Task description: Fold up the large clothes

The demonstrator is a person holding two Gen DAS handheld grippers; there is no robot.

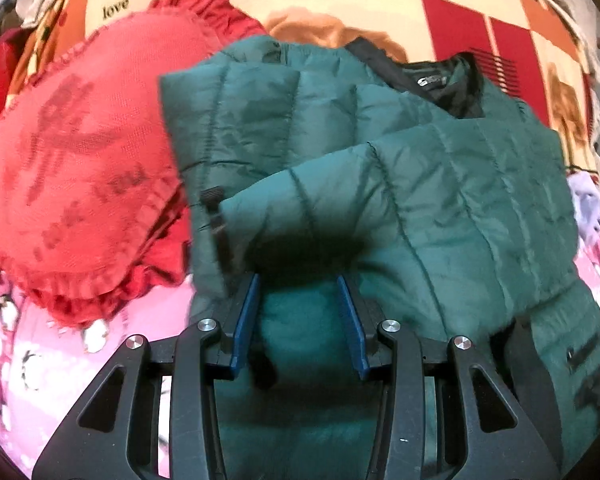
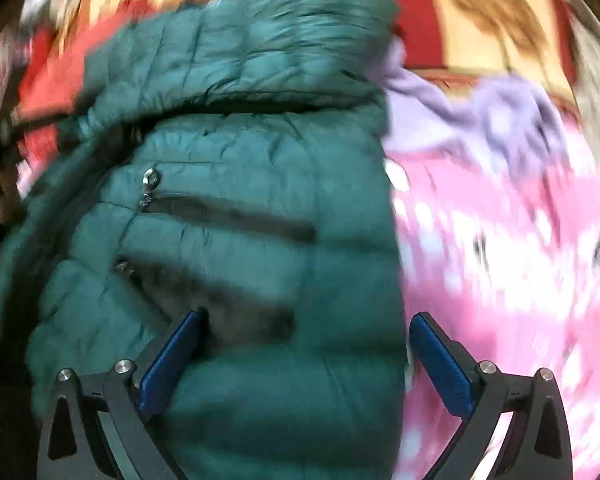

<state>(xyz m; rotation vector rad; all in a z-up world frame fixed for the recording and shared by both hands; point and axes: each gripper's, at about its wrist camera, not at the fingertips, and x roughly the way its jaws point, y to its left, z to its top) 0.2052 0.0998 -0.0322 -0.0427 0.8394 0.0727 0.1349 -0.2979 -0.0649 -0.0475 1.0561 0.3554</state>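
Note:
A dark green quilted puffer jacket (image 1: 440, 184) lies on the bed with its sleeves folded across the body and its black collar lining at the far end. It also fills the left of the right wrist view (image 2: 228, 208), where a zipped pocket shows. My left gripper (image 1: 298, 280) has its blue pads partly closed around a bunched fold of the jacket's near edge. My right gripper (image 2: 308, 320) is open wide just above the jacket's right edge, one pad over the green fabric and one over the pink sheet.
A red frilled heart-shaped cushion (image 1: 80, 168) lies left of the jacket. A pink patterned sheet (image 2: 500, 260) covers the bed, with a checked red and cream blanket (image 1: 440, 8) beyond. A lilac garment (image 2: 480, 120) lies to the jacket's right.

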